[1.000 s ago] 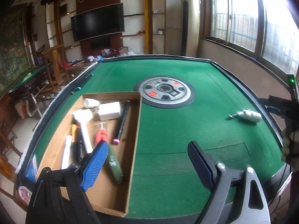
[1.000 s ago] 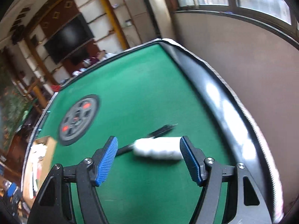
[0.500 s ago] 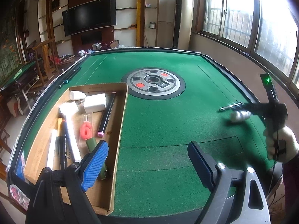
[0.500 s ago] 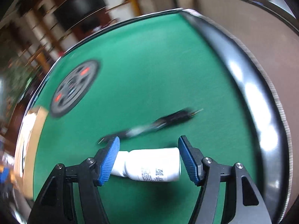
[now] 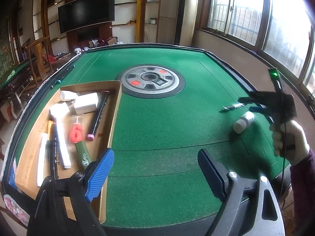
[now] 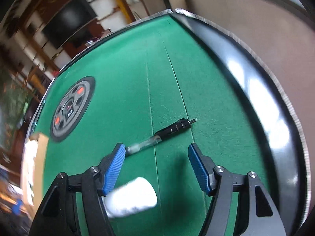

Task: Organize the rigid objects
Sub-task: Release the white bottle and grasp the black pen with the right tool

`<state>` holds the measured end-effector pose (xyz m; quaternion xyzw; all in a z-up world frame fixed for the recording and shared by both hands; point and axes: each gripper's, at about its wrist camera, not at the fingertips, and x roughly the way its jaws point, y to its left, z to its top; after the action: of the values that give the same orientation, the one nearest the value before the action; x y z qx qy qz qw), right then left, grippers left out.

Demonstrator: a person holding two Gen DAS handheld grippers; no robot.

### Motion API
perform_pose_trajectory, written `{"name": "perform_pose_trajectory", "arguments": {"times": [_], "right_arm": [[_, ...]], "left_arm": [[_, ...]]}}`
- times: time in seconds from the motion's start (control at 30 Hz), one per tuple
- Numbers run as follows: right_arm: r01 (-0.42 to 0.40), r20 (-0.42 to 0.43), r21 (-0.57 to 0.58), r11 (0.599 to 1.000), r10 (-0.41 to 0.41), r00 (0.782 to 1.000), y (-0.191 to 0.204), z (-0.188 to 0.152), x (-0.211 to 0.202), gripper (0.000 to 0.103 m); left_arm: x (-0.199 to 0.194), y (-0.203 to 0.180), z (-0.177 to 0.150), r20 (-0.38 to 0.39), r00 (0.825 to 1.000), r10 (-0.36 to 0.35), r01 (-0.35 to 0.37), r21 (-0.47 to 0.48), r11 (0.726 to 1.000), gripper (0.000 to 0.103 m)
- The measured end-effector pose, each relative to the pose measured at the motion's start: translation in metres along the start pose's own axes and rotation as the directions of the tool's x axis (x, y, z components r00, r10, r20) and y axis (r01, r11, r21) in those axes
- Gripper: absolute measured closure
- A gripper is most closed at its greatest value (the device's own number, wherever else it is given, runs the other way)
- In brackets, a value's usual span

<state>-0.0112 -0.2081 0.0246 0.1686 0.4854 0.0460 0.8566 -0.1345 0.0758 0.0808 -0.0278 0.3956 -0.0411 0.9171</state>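
A white bottle point(image 5: 243, 122) lies on the green felt at the right, and shows low in the right wrist view point(image 6: 132, 197), blurred, below the left finger. A pen point(image 5: 233, 106) lies just beyond it point(image 6: 167, 132). My right gripper point(image 6: 156, 169) is open above the felt, with the pen just ahead of its fingertips; it also shows in the left wrist view point(image 5: 254, 104). My left gripper point(image 5: 155, 174) is open and empty above the near table edge. The cardboard tray point(image 5: 114, 118) at the left holds several pens, bottles and small items.
A round grey control panel point(image 5: 152, 79) sits in the middle of the table. The raised black table rim point(image 6: 256, 90) runs close along the right. A pole point(image 5: 63, 76) lies on the far left rim. Chairs and another table stand beyond at the left.
The right gripper has moved forward past the white bottle, which now lies low and left under it, and the pen is now just ahead of its fingertips. The left gripper's view has shifted left.
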Motion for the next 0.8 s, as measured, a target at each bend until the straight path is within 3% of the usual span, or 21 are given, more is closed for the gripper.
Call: {"name": "perform_pose_trajectory", "arguments": {"times": [0.07,0.17,0.2,0.23,0.27,0.37,0.57,0.73,0.8], "right_arm": [[0.014,-0.006,0.015,1.0,-0.013,1.0,0.005,0.01,0.008,0.037],[0.076,-0.05,-0.061,0.995,-0.08,0.996,0.033,0.019,0.026,0.042],[0.118,-0.054,-0.096,0.988,-0.123,0.991,0.043,0.022,0.031,0.048],[0.165,-0.047,-0.142,0.976,-0.173,0.984,0.054,0.023,0.036,0.067],[0.183,-0.046,-0.172,0.968,-0.193,0.98,0.061,0.023,0.04,0.078],[0.201,-0.048,-0.23,0.952,-0.218,0.975,0.085,0.017,0.047,0.085],[0.059,-0.124,-0.257,0.965,-0.094,0.988,0.119,-0.015,0.045,0.092],[-0.131,-0.247,-0.315,0.94,0.052,0.968,0.149,-0.056,0.031,0.092],[-0.183,-0.219,-0.296,0.938,0.12,0.968,0.144,-0.059,0.014,0.09]], "left_arm": [[-0.001,-0.003,-0.001,0.0,1.0,-0.006,0.006,0.011,1.0,0.013],[-0.002,-0.003,-0.002,0.001,1.0,-0.006,0.006,0.014,1.0,0.014],[-0.003,-0.002,-0.002,0.002,1.0,-0.009,0.009,0.009,1.0,0.014],[-0.004,-0.001,-0.002,0.004,1.0,-0.009,0.009,0.004,1.0,0.013],[-0.004,0.001,-0.003,0.005,1.0,-0.01,0.01,-0.002,1.0,0.013],[-0.004,0.008,-0.003,0.002,1.0,-0.018,0.018,-0.024,1.0,0.014],[-0.001,0.019,-0.006,-0.008,0.999,-0.036,0.036,-0.058,0.998,0.013],[0.0,0.025,-0.007,-0.019,0.998,-0.055,0.054,-0.084,0.995,0.014],[0.001,0.027,-0.007,-0.022,0.997,-0.068,0.066,-0.09,0.994,0.013]]}}
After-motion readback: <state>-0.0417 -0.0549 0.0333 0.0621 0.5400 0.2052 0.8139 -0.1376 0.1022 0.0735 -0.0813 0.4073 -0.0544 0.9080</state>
